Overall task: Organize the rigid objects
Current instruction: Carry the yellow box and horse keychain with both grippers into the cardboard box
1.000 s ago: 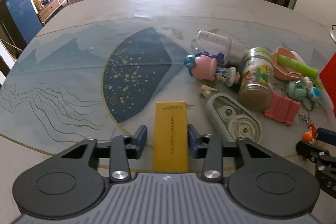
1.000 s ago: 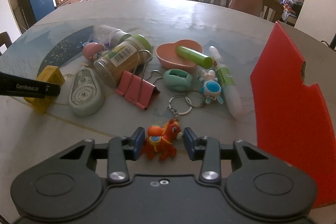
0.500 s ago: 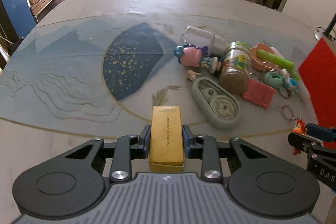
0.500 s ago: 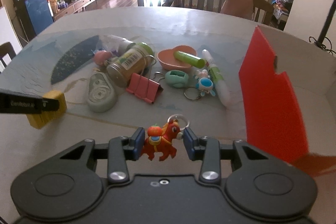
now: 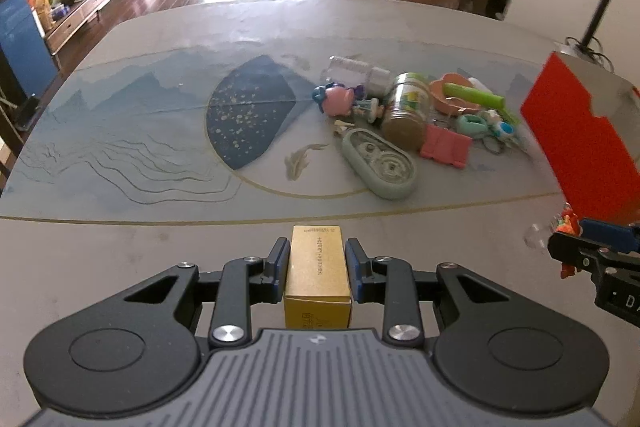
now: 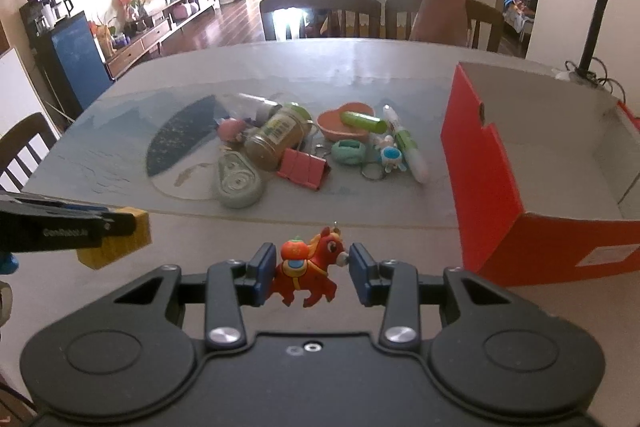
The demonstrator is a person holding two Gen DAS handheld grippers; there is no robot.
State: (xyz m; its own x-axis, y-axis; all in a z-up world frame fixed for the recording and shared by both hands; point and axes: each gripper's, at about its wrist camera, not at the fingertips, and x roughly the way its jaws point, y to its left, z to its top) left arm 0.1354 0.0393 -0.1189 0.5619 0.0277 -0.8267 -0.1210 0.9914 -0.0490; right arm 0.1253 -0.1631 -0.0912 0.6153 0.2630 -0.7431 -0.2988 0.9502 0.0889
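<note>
My left gripper (image 5: 318, 267) is shut on a small yellow box (image 5: 317, 269), held up off the table; the same yellow box (image 6: 120, 243) shows at the left of the right wrist view. My right gripper (image 6: 312, 267) is shut on a red toy horse keychain (image 6: 308, 269), also lifted above the table. The horse keychain (image 5: 566, 227) and right gripper appear at the right edge of the left wrist view. An open red shoebox (image 6: 532, 163) stands on the table to the right, its white inside showing.
A pile lies mid-table: green tape dispenser (image 6: 238, 183), spice jar (image 6: 276, 139), pink binder clip (image 6: 304, 169), pink heart dish (image 6: 344, 125) with a green tube, marker (image 6: 408, 151), pink figurine (image 5: 340, 99), small keychains. Chairs stand beyond the far table edge (image 6: 320, 41).
Both grippers have risen and pulled back from the pile, carrying the yellow box and the horse keychain off the table. The red shoebox's inside has come into view.
</note>
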